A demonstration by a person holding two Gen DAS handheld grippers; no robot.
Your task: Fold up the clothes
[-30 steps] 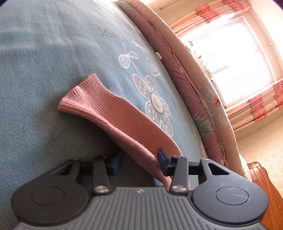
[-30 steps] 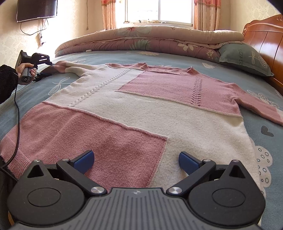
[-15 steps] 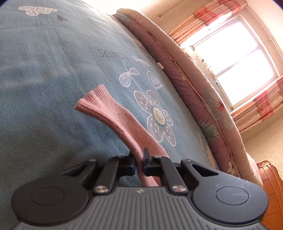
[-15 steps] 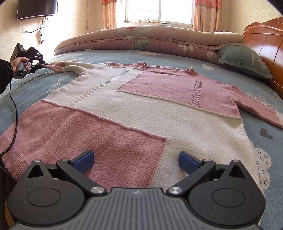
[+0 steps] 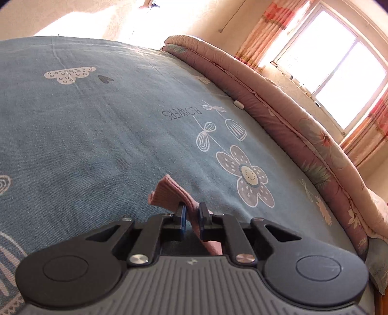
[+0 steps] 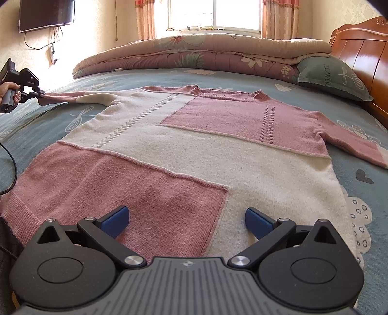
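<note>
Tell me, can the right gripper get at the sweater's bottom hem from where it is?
Probably yes. The right gripper hangs open just above the hem, with nothing lying between its fingers and the sweater.

a home bedroom. a wide bed [image 6: 169, 80] fills most of the view, covered in a blue-grey sheet printed with flowers and hearts, with a carved wooden headboard [image 6: 359, 46] at one end. a folded floral quilt [image 6: 194, 53] and a pillow [image 6: 332, 75] lie along its far side. behind them a sunlit window [image 6: 213, 12] has pink curtains [image 6: 145, 19], and a television [image 6: 46, 13] hangs on the papered wall.
</note>
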